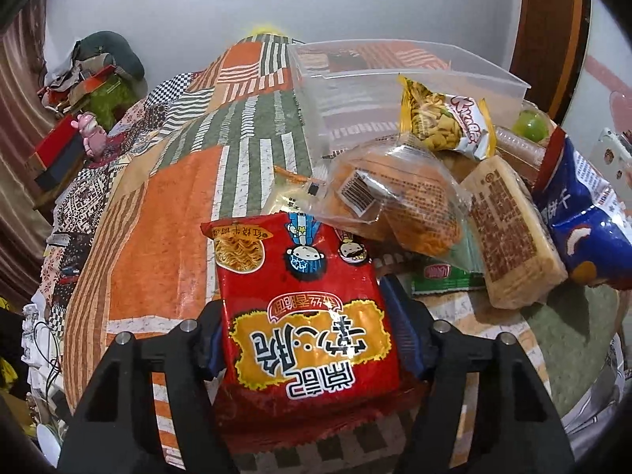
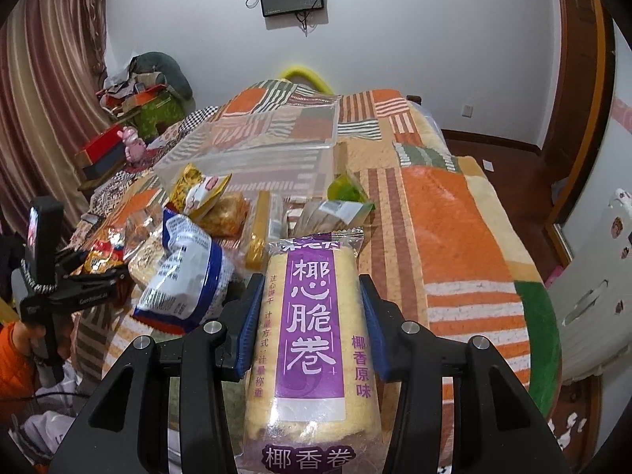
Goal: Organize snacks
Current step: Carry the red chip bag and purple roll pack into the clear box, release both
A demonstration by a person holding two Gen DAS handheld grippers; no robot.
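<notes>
The left hand-held gripper (image 1: pixel 312 339) grasps a red noodle pack (image 1: pixel 304 316) near the pile, the right hand-held gripper (image 2: pixel 312 331) a purple-labelled roll (image 2: pixel 310 339), over the bed (image 2: pixel 454 213).

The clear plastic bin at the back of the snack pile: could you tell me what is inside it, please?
The clear plastic bin appears empty: only the patchwork blanket shows through it. Its near corner is hidden behind the yellow snack bag.
</notes>
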